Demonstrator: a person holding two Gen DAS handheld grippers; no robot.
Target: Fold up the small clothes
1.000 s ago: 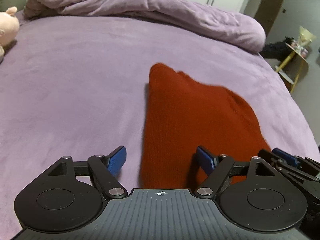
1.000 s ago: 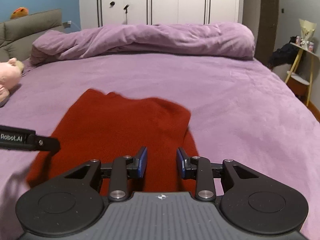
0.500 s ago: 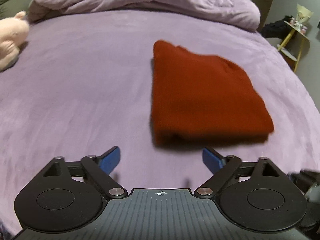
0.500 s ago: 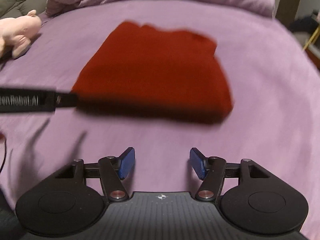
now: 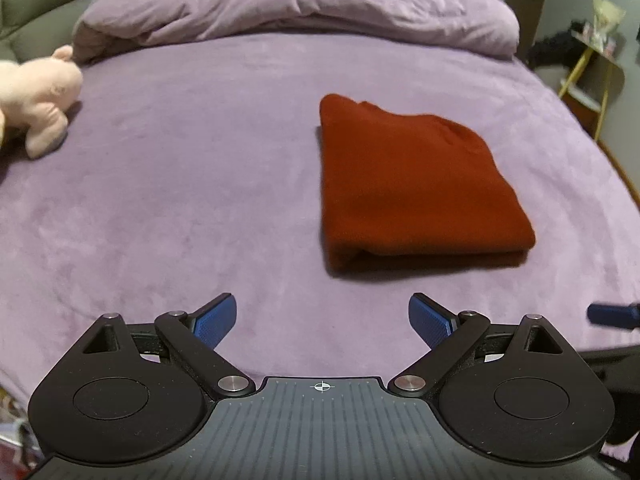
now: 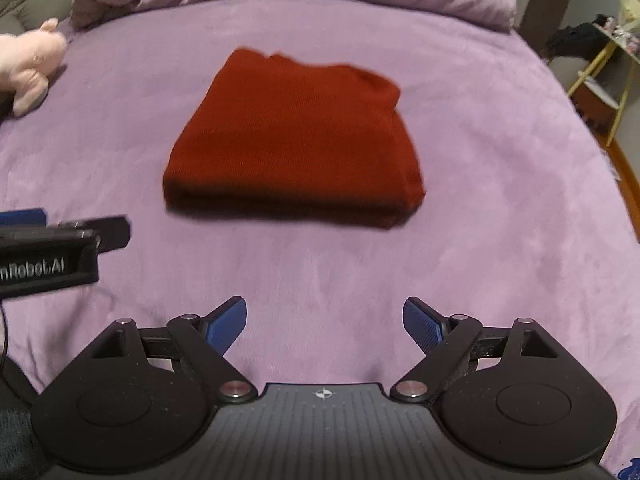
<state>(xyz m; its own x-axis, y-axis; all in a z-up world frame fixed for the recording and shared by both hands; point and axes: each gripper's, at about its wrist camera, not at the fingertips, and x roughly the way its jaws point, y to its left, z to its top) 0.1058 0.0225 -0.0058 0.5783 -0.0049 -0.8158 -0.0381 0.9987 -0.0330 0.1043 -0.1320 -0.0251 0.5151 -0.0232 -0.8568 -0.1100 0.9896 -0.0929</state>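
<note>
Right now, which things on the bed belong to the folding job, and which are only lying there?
For the job:
- red garment, folded on the bed

Only lying there:
- pink plush toy
- rumpled purple duvet

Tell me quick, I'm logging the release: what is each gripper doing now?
Left gripper: open, holding nothing.
Right gripper: fingers opening, nothing between them; the folded red garment lies free on the bed.

A purple bed (image 5: pixel 200 184) is seen, with a bunched purple duvet (image 5: pixel 304 12) along its far edge, a pink plush toy (image 5: pixel 34 100) at its left edge, and a yellow-legged side table (image 5: pixel 596 76) beyond its right edge.
</note>
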